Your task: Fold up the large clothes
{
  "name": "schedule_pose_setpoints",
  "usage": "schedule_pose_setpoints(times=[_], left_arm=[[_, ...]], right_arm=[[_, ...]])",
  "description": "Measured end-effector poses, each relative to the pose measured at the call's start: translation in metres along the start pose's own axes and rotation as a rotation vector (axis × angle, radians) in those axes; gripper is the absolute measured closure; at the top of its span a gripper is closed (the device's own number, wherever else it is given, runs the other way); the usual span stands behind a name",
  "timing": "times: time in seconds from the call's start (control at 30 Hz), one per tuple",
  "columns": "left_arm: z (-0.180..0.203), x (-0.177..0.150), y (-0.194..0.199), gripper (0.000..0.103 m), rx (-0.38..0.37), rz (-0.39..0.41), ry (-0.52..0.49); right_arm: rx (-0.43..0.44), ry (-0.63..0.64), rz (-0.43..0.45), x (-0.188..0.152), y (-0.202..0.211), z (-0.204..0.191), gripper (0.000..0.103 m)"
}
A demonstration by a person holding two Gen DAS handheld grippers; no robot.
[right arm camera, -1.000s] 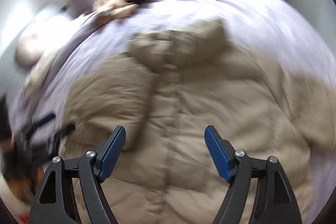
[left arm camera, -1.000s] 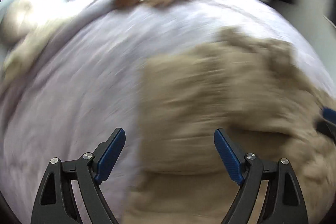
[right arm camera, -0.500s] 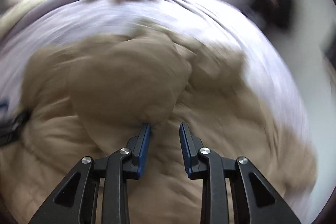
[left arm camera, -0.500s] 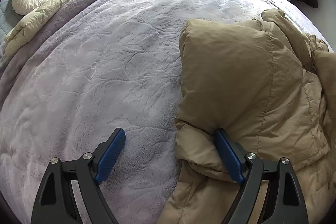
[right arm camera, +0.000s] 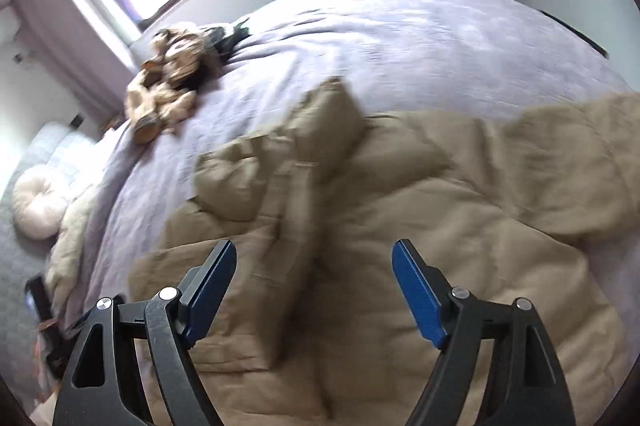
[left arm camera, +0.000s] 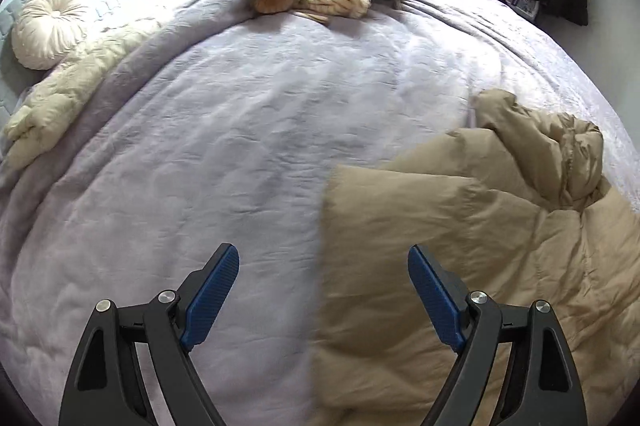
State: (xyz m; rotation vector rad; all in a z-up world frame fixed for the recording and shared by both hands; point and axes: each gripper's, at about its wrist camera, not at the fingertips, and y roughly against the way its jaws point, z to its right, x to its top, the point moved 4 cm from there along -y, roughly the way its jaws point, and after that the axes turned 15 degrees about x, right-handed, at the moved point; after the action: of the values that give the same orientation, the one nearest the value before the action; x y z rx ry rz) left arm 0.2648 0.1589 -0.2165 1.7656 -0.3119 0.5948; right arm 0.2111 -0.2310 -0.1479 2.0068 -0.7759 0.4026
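Right gripper [right arm camera: 314,294] jaws reopened, both wide above jacket [right arm camera: 460,226].

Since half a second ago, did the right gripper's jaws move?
Yes. The right gripper had its jaws nearly shut over the tan puffer jacket; now they stand wide open above it, holding nothing.

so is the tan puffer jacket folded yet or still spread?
Partly folded: the tan puffer jacket has one sleeve laid over its front; the rest lies spread.

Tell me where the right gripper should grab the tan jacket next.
Probably the sleeve of the tan jacket, spread flat on the bed. Bring the open right gripper from above and pinch its outer edge.
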Motion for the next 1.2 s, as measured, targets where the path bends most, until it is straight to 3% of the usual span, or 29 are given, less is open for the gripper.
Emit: schedule_pose_setpoints(times=[0.07, 0.1, 0.13, 0.2, 0.27, 0.33, 0.4, 0.47, 0.63, 0.8, 0.93, 1.0, 1.2], left_arm=[[0.018, -0.008, -0.007, 0.015, 0.009, -0.012, -0.034], [0.026, -0.014, -0.008, 0.015, 0.021, -0.018, -0.049], [0.032, -0.02, -0.013, 0.015, 0.032, -0.029, -0.064], [0.034, -0.028, -0.024, 0.015, 0.032, -0.049, -0.058], [0.031, -0.031, -0.031, 0.015, 0.009, -0.066, -0.015], [0.03, -0.032, -0.036, 0.015, -0.002, -0.083, 0.008], [0.032, -0.033, -0.039, 0.005, 0.02, -0.084, 0.007], [0.034, -0.032, -0.043, 0.004, 0.022, -0.088, 0.0], [0.032, -0.029, -0.03, 0.004, 0.062, -0.107, -0.014], [0.042, -0.034, 0.011, 0.004, 0.027, -0.092, -0.08], [0.06, -0.051, 0.043, 0.004, -0.013, -0.1, -0.142], [0.075, -0.063, 0.057, 0.004, -0.041, -0.114, -0.164], [0.137, -0.096, 0.087, 0.004, -0.127, -0.167, -0.236]], right_arm=[[0.024, 0.053, -0.007, 0.004, -0.007, -0.015, 0.022], [0.025, 0.082, -0.009, 0.005, -0.01, -0.021, 0.037], [0.022, 0.102, -0.014, 0.002, -0.012, -0.024, 0.061], [-0.009, 0.123, -0.073, -0.009, -0.019, -0.023, 0.077], [-0.018, 0.087, -0.127, -0.024, -0.022, -0.011, 0.083], [-0.082, 0.047, -0.196, -0.033, -0.036, 0.018, 0.084], [-0.132, 0.015, -0.259, -0.044, -0.049, 0.047, 0.084], [-0.16, 0.023, -0.28, -0.052, -0.056, 0.064, 0.089], [-0.19, 0.138, -0.276, -0.05, -0.065, 0.069, 0.088], [-0.145, 0.028, -0.229, -0.042, -0.036, 0.065, 0.082], [-0.082, -0.071, -0.21, -0.051, 0.0, 0.072, 0.05], [-0.058, -0.108, -0.209, -0.058, 0.016, 0.076, 0.05], [-0.023, -0.194, -0.223, -0.078, 0.056, 0.1, 0.031]])
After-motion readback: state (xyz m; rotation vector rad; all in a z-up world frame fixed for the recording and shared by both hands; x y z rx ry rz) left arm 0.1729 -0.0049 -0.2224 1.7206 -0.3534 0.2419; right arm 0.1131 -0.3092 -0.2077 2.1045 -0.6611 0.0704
